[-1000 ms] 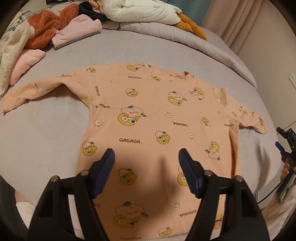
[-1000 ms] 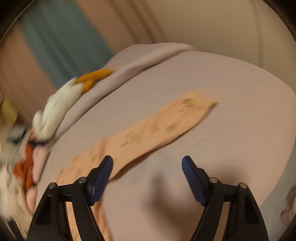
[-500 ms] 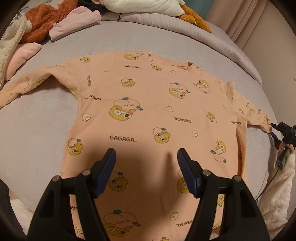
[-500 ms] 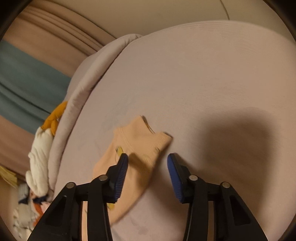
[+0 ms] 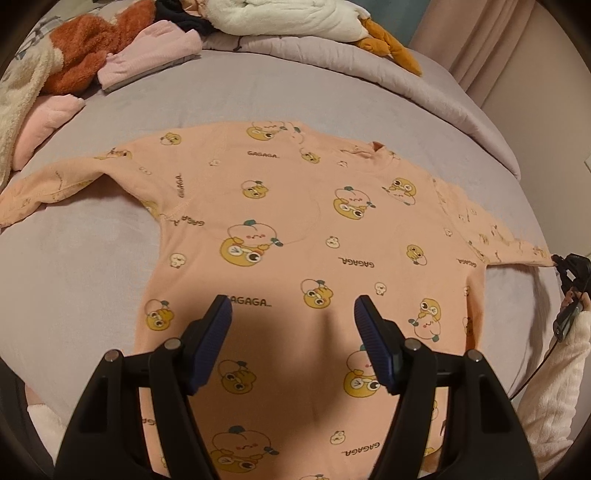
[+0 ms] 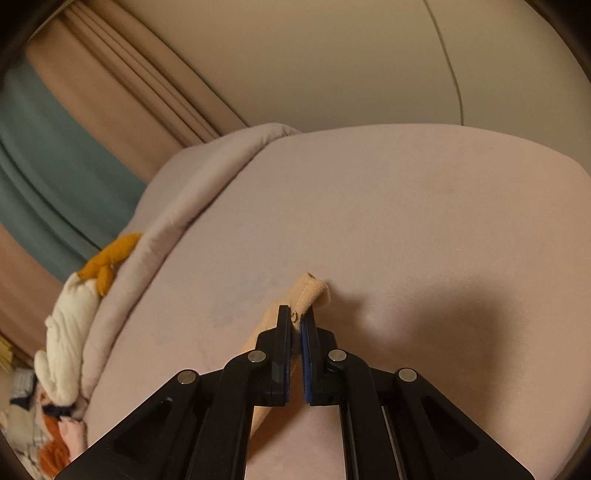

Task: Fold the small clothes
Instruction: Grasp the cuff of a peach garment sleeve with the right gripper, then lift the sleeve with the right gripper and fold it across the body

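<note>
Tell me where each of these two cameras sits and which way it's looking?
Left wrist: on the left gripper, angled down over the peach shirt spread on the bed; its open fingers and a cream sleeve show.
Right wrist: on the right gripper, looking across the bed toward the wall; its fingers are shut on the shirt's cuff.
Shared: the shirt, the bed, the white plush and the right gripper.
</note>
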`<action>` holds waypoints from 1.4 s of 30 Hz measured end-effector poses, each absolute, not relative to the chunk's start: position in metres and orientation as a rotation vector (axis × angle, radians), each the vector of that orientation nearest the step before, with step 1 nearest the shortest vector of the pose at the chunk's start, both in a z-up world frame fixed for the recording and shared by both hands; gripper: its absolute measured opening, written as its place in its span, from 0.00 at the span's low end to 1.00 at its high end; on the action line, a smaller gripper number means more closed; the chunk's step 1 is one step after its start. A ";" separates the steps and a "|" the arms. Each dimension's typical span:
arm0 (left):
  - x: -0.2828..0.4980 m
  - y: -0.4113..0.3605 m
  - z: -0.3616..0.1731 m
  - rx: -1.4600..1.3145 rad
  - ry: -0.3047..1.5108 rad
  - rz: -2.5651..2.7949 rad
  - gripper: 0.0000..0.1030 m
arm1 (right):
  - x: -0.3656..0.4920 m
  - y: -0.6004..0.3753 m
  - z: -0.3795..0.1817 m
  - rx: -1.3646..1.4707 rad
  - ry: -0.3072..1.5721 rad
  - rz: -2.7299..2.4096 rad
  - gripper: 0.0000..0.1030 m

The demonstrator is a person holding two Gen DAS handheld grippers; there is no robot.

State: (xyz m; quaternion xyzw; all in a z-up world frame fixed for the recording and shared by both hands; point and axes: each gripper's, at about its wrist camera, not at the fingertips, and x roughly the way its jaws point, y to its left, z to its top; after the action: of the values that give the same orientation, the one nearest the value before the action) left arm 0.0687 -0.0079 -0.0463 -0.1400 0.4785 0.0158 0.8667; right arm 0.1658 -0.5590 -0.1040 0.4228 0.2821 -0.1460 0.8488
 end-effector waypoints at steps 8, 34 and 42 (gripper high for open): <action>0.059 0.007 -0.035 -0.336 0.981 0.050 0.68 | 0.166 -0.522 -0.040 0.704 0.525 -0.269 0.06; 0.015 0.051 -0.013 -0.412 0.909 0.133 0.73 | 0.179 -0.320 0.073 0.318 0.458 0.190 0.06; 0.004 0.066 -0.013 -0.434 0.899 0.172 0.73 | 0.177 -0.270 0.073 0.255 0.487 0.283 0.06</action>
State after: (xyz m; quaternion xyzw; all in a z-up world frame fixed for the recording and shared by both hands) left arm 0.0041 0.0656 -0.0128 -0.2077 0.4306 0.0826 0.8744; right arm 0.1769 -0.2698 0.0732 0.1256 0.2395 0.1393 0.9526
